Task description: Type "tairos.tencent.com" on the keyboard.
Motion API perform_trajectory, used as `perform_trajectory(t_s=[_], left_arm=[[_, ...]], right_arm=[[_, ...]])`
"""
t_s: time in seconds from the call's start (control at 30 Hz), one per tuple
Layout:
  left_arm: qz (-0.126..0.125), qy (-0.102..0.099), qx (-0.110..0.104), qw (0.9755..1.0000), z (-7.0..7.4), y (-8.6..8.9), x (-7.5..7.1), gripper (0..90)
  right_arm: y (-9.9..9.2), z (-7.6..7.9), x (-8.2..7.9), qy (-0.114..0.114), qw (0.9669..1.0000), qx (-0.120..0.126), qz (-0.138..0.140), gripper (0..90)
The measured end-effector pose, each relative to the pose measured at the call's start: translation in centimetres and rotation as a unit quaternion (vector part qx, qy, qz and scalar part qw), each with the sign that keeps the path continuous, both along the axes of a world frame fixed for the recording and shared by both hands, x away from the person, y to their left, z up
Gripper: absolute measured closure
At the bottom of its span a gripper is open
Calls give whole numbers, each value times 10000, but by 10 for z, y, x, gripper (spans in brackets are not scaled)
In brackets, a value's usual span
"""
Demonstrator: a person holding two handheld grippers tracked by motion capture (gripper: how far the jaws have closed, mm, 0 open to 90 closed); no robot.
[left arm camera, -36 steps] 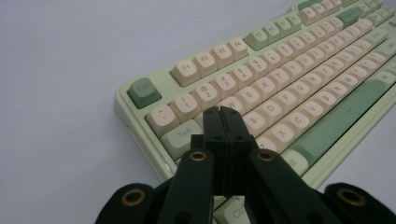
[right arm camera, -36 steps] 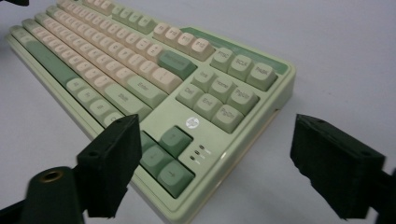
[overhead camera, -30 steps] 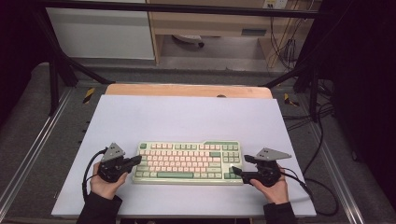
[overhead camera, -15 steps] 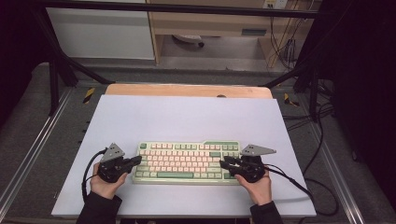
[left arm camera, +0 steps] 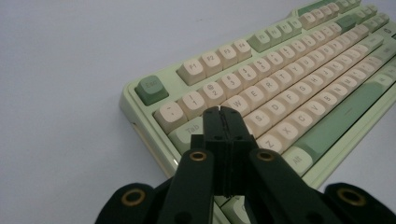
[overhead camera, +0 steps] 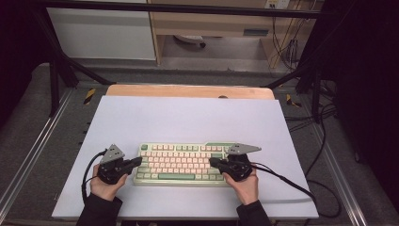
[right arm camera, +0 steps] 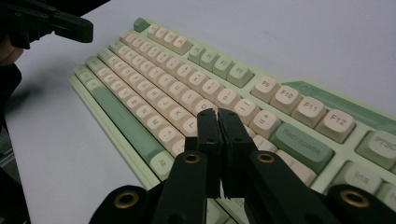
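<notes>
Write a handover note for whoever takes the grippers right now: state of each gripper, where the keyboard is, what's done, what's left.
Left gripper: shut, nothing between the jaws, tips over the keyboard's left end by the Tab key.
Right gripper: jaws have just been closing and now meet, nothing between them; tips over the right part of the letter keys, short of Backspace.
Keyboard: green and cream, flat on the white mat, near the person's edge, square to it.
Done: both grippers brought in over the keys, shut, tips like pointers.
Left: probably pressing keys; whether any key is down now I cannot tell.
</notes>
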State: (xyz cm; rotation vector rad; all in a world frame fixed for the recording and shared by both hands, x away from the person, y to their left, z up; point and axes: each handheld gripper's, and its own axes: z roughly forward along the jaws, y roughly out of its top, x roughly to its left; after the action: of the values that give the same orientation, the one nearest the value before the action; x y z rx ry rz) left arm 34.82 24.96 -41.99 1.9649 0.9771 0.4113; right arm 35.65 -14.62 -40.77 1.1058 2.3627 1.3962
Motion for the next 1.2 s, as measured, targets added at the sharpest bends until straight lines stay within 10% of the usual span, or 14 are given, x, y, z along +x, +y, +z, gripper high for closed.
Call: perform_trajectory(t_s=[1.2], left_arm=[[-8, -16, 11, 10000, 0, 0, 0, 900]], right_arm=[[72, -15, 30, 90, 9992, -392, 35, 900]])
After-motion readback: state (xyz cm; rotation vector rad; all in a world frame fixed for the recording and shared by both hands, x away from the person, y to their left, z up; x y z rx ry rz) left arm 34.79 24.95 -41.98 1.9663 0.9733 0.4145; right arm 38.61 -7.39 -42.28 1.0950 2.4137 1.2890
